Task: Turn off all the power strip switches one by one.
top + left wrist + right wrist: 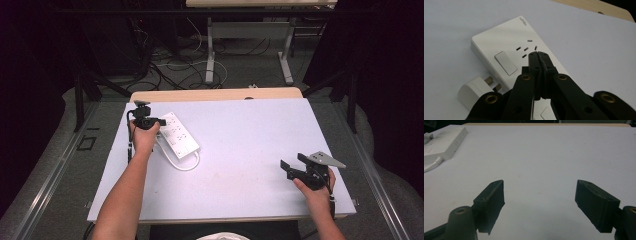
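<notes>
A white power strip [178, 135] lies at the table's left, its white cable [184, 165] looped at the near end. My left gripper [162, 121] hovers over the strip's far end. In the left gripper view its jaws [539, 54] are pressed together with nothing between them, tips just above a socket's slots [525, 48] beside a rocker switch [505, 63]. A white plug [473, 93] with bare prongs lies against the strip's [499, 42] side. My right gripper [293, 163] rests at the near right, open; in its own view the gripper [540, 202] frames bare table.
The table top is a white sheet [250, 145] with a wooden edge [215, 94] at the back. In the right gripper view the strip [445, 143] lies far off at the upper left. Table legs and floor cables lie beyond the table.
</notes>
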A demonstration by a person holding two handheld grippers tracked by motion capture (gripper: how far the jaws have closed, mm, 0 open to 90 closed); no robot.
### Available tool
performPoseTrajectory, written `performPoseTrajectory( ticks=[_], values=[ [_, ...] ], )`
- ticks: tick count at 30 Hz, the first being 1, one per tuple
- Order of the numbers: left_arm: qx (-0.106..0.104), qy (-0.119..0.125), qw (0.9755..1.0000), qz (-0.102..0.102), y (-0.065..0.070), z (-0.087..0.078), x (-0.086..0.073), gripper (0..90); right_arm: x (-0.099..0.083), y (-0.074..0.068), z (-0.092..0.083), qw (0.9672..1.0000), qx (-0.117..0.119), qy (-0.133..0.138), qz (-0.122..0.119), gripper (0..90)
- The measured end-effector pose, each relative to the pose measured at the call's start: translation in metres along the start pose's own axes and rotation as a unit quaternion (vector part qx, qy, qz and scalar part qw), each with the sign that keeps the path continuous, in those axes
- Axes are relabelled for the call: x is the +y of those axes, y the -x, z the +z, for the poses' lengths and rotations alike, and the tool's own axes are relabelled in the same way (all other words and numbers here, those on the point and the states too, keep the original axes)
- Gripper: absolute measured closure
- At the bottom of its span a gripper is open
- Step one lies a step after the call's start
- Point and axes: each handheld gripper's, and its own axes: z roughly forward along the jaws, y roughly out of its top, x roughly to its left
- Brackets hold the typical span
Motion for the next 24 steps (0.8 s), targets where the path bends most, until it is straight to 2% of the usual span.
performPoseTrajectory(
  ticks=[2, 3, 8, 10, 13, 14, 15, 16, 20, 21, 22, 24],
  values=[
    [-0.001, -0.006, 1.0000, 0.003, 0.000, -0.003, 0.004, 90.0, 0.000, 0.000, 0.000, 1.0000, -0.001, -0.004, -0.001, 22.9],
    [0.002, 0.000, 1.0000, 0.003, 0.001, -0.003, 0.005, 90.0, 0.000, 0.000, 0.000, 1.0000, -0.001, 0.000, 0.000, 22.9],
    [0.003, 0.001, 1.0000, 0.000, -0.003, -0.005, 0.012, 90.0, 0.000, 0.000, 0.000, 1.0000, -0.001, -0.004, 0.000, 22.9],
    [-0.006, -0.004, 0.9999, -0.008, -0.006, -0.007, 0.015, 90.0, 0.000, 0.000, 0.000, 1.0000, -0.001, -0.001, 0.001, 22.9],
    [-0.001, 0.004, 1.0000, -0.007, -0.007, -0.008, 0.020, 90.0, -0.001, 0.000, 0.001, 0.9999, 0.004, 0.003, 0.010, 22.9],
    [-0.004, -0.004, 1.0000, -0.005, -0.007, -0.009, 0.022, 90.0, -0.001, -0.001, 0.001, 0.9999, 0.003, 0.000, 0.012, 22.9],
    [-0.002, 0.001, 1.0000, -0.007, -0.008, -0.010, 0.023, 90.0, -0.001, 0.000, 0.001, 1.0000, 0.002, -0.002, 0.004, 22.9],
    [0.000, -0.005, 1.0000, -0.007, -0.009, -0.011, 0.025, 90.0, -0.001, 0.000, 0.002, 1.0000, 0.004, 0.002, 0.006, 22.9],
    [-0.002, 0.000, 0.9998, -0.020, -0.014, -0.008, 0.026, 90.0, -0.001, -0.001, 0.003, 1.0000, 0.006, 0.001, 0.006, 22.9],
    [0.001, 0.008, 0.9997, -0.022, -0.015, -0.006, 0.025, 90.0, -0.001, -0.001, 0.003, 0.9999, 0.006, 0.002, 0.008, 22.9],
    [0.000, -0.005, 0.9998, -0.022, -0.016, -0.007, 0.026, 90.0, -0.001, -0.001, 0.003, 1.0000, 0.004, 0.002, 0.008, 22.9],
    [-0.001, -0.004, 0.9997, -0.025, -0.019, -0.005, 0.026, 90.0, -0.001, -0.001, 0.002, 1.0000, 0.003, -0.002, 0.009, 22.9]
  ],
)
